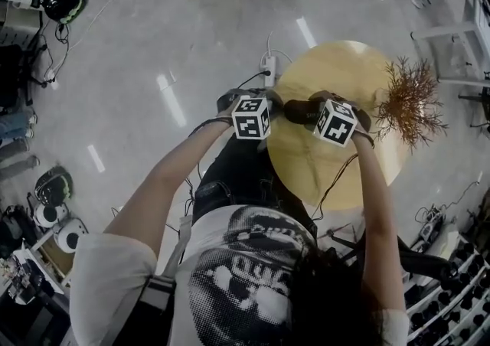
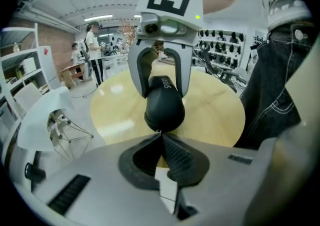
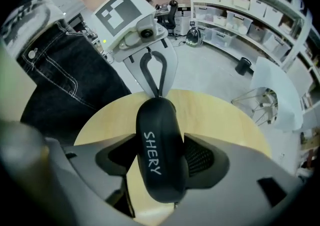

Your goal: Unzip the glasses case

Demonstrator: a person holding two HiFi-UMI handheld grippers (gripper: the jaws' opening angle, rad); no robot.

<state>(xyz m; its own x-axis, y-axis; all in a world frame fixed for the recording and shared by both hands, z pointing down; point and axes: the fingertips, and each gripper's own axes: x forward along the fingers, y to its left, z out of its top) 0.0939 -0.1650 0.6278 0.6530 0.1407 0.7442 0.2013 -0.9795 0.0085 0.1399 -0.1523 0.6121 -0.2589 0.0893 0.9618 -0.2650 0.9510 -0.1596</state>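
**Q:** What writing could be read?
**A:** "SHERY", in white capitals along the black case (image 3: 159, 155). It was legible only in the right gripper view. The left gripper view showed the case end-on, with its lettering too foreshortened to read. Each gripper carried a cube (image 1: 251, 116) of black-and-white square markers, without text.

**Q:** Where was the case, and how was it held?
**A:** It was in the air above the left part of the round yellow table (image 1: 344, 69), between the 2 grippers. The right gripper (image 3: 159, 162) was clamped across the case's body, with 1 ribbed pad (image 3: 202, 160) on either side. The left gripper (image 2: 160, 135) had its jaws drawn to a narrow point at the case's end, pinching the small metal pull (image 2: 159, 131) there.

**Q:** What did the head view alone show?
**A:** It showed the person from above with both forearms reaching out and the grippers facing each other tip to tip. A dried bush (image 1: 409, 103) stood at the table's right edge, and a power strip (image 1: 269, 70) lay on the floor beyond. The pull was too small to make out there.

**Q:** And the gripper views alone?
**A:** The left gripper view showed people (image 2: 92, 45) standing in the room behind and a wall rack (image 2: 220, 50) of dark items. The right gripper view showed shelves (image 3: 240, 5) of white boxes and a white wire-legged chair (image 3: 277, 95).
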